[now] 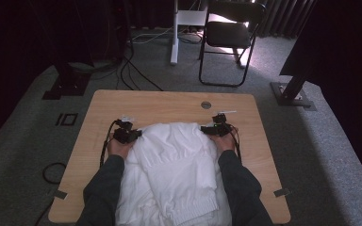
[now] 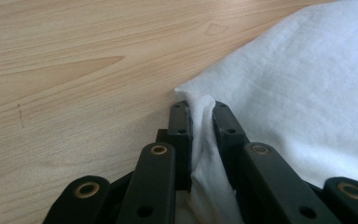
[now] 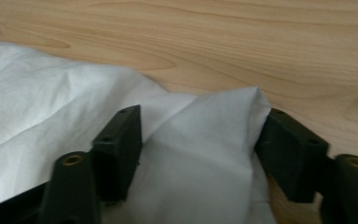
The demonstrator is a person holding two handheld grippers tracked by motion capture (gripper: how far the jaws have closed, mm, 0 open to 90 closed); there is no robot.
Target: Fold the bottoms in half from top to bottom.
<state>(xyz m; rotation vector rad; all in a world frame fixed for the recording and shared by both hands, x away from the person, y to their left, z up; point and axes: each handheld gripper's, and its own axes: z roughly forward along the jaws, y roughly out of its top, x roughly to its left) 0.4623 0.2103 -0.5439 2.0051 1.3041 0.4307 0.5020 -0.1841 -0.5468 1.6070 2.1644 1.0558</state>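
White garment pinched between left fingers

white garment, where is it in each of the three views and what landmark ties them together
High view: the white garment lies mid-table, between both hands.
Left gripper view: it covers the right side, a fold pinched in the left gripper.
Right gripper view: it spreads across the left and centre, between the right gripper's spread jaws.
Shared landmark: the wooden table.

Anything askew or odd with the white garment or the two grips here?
One mismatch: the left gripper pinches a fold of the white garment, while the right gripper stands open with cloth loose between its jaws. The garment lies rumpled, its near edge hanging off the table. Nothing looks torn or spilled.
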